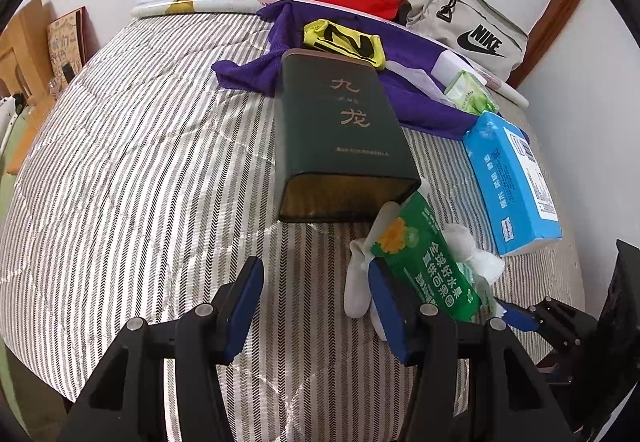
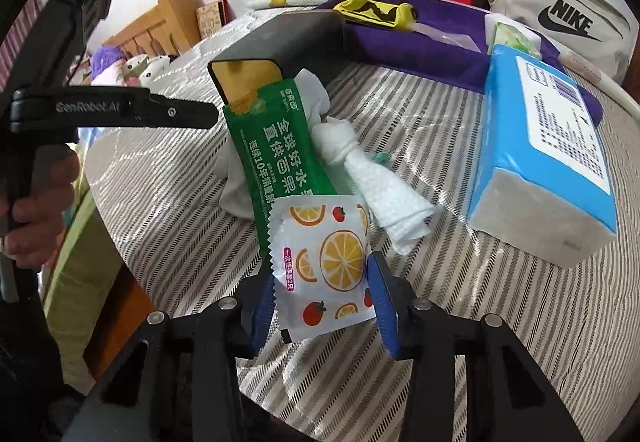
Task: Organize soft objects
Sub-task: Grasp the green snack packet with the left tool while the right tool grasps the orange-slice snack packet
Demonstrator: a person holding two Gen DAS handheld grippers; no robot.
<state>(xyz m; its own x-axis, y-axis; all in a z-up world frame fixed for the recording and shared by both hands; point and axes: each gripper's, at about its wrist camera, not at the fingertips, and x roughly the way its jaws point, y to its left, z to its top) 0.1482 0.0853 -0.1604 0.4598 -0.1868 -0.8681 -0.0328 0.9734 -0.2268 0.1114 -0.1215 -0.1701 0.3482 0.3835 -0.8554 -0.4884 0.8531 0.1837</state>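
While clamped edge to edge, treat the fruit-printed sachet [image 2: 328, 242] as light, thin and limp, likely to buckle or slip on its glossy film under a harder squeeze. Located low centre in the right wrist view, upright between the blue pads [image 2: 382, 302] of the right gripper [image 2: 322, 266], jaws partly closed and pressing on both side edges. Prefer a hold across the flat sealed margins, not the puffed middle.

Left gripper [image 1: 316, 264]: bottom centre of the left wrist view, jaws roughly half apart, holding nothing, only striped bedcover [image 1: 140, 162] between them. Right-hand finger overlapping the white cloth bundle [image 1: 358, 282]; actual contact not determinable.

Expect the green packet [image 1: 428, 262], right of centre, to be crinkly and slick; take by a sealed end. Expect the white cloth bundle to be soft and compressible; pinch at the knotted middle. Take the blue tissue pack [image 1: 512, 178], at the right edge, across its narrow side: squashy but bulky.

Hidden or unclear:
- Lower end of the green packet, behind the sachet in the right wrist view.
- Bottom left corner of the sachet, behind a finger.
- Contents of the dark green box [image 1: 340, 130], centre frame; only a golden lining visible at the mouth.
- Small print on all packs, unreadable.
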